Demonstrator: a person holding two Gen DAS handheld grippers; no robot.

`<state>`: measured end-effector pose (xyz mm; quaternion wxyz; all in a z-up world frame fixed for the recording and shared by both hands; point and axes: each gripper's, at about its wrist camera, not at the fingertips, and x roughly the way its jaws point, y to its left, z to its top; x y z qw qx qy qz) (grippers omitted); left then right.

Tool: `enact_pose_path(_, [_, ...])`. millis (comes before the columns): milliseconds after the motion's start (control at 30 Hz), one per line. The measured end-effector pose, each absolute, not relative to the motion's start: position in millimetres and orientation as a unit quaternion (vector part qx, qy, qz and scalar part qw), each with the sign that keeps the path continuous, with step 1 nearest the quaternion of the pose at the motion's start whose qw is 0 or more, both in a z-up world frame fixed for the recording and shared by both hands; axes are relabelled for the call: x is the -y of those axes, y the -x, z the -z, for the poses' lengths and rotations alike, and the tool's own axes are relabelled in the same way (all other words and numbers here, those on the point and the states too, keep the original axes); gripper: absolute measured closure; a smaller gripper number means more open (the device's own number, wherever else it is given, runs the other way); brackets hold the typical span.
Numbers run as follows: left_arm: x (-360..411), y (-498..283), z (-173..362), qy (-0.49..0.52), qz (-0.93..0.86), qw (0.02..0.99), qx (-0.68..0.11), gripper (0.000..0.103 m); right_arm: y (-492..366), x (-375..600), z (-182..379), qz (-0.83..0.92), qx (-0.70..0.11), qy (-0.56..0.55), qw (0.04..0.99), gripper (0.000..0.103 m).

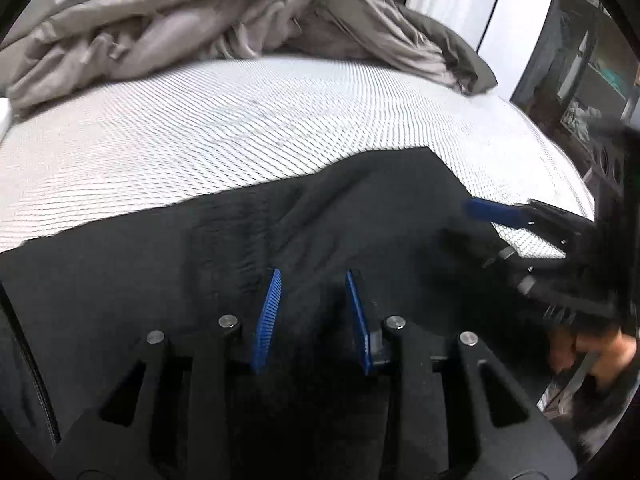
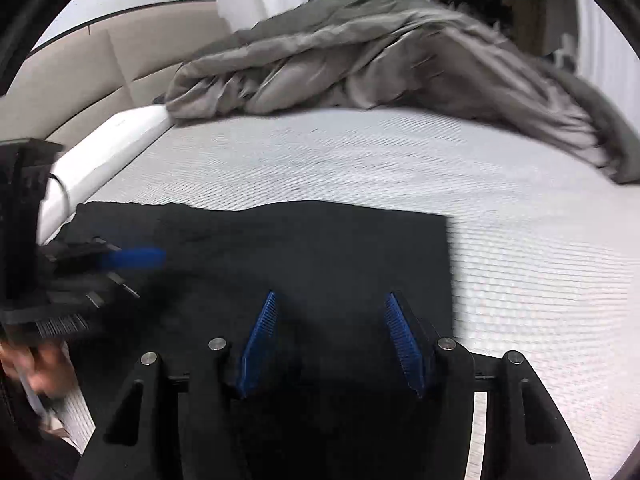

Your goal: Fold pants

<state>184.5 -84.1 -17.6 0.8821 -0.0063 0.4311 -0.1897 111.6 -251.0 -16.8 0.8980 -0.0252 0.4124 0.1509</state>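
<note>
Black pants (image 1: 360, 208) lie spread across the near part of a white mesh-textured mattress (image 1: 240, 120). My left gripper (image 1: 312, 271) points down onto the cloth. Its blue pads stand a narrow gap apart, with wrinkled fabric between them and no pad visibly pressing. In the right wrist view the pants (image 2: 320, 248) end in a straight edge at the right. My right gripper (image 2: 331, 293) hovers open and wide over that end, holding nothing. Each gripper shows in the other's view: the right gripper (image 1: 476, 224) at the pants' right edge, the left gripper (image 2: 136, 272) at the left.
A crumpled grey-brown duvet (image 1: 200, 20) (image 2: 380, 52) is heaped at the far side of the mattress (image 2: 400, 160). A white bolster (image 2: 100, 148) and beige headboard (image 2: 80, 72) border the left. Dark shelves (image 1: 592, 60) stand to the right. A person's hands (image 1: 592, 352) (image 2: 36, 364) hold the grippers.
</note>
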Motion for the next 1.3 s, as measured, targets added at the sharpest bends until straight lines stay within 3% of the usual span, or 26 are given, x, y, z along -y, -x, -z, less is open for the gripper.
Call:
enact_pose_path(100, [81.8,-195.7,28.4,0.004,0.186,0.875,-0.447,0.075,-122.5,235.2,34.7,-0.157,-0.449,0.062,0.878,0.045])
enact_pose_path(167, [64.9,-197.4,28.5,0.031,0.188,0.872,-0.450,0.083,-120.7,249.2,38.5,-0.113,-0.447,0.091,0.883,0.045])
enact_pose_path(233, [49.8,-194.0,28.3,0.034,0.167,0.876,-0.450,0.085,-122.6,274.9,36.7,-0.060,-0.447,0.097,0.887,0.045])
enact_pose_path(400, [34.5,-183.1,9.4,0.027,0.133,0.894,-0.426,0.085,-117.7,303.1,21.9,-0.051,-0.420,0.042,0.905,0.045])
enact_pose_path(633, [76.0,-190.1,-14.1,0.012,0.169,0.902,-0.398,0.085,-134.8,254.2,15.3,-0.118,-0.415,0.009,0.902,0.045])
enact_pose_path(800, [75.2,-220.2,26.2,0.034,0.160,0.882,-0.442,0.086,-153.7,245.9,41.3,-0.134,-0.455,0.043,0.879,0.046])
enact_pose_path(867, [64.7,-222.6,28.2,0.054,0.176,0.879,-0.440,0.090,-153.2,265.8,37.3,-0.065,-0.449,0.089,0.887,0.046])
enact_pose_path(933, [59.8,-219.7,26.0,0.031,0.157,0.886,-0.436,0.090,-156.5,294.4,36.8,0.004,-0.450,0.092,0.888,0.044])
enact_pose_path(967, [57.0,-217.8,26.6,0.027,0.152,0.886,-0.436,0.090,-156.6,308.4,33.5,-0.011,-0.451,0.047,0.891,0.035])
enact_pose_path(1167, [63.5,-206.4,-4.0,0.025,0.146,0.902,-0.404,0.089,-147.0,291.3,-4.7,-0.038,-0.380,0.039,0.924,0.040])
enact_pose_path(1300, [80.4,-216.6,5.3,0.035,0.153,0.899,-0.409,0.082,-161.0,241.5,3.3,-0.102,-0.396,0.020,0.912,0.040])
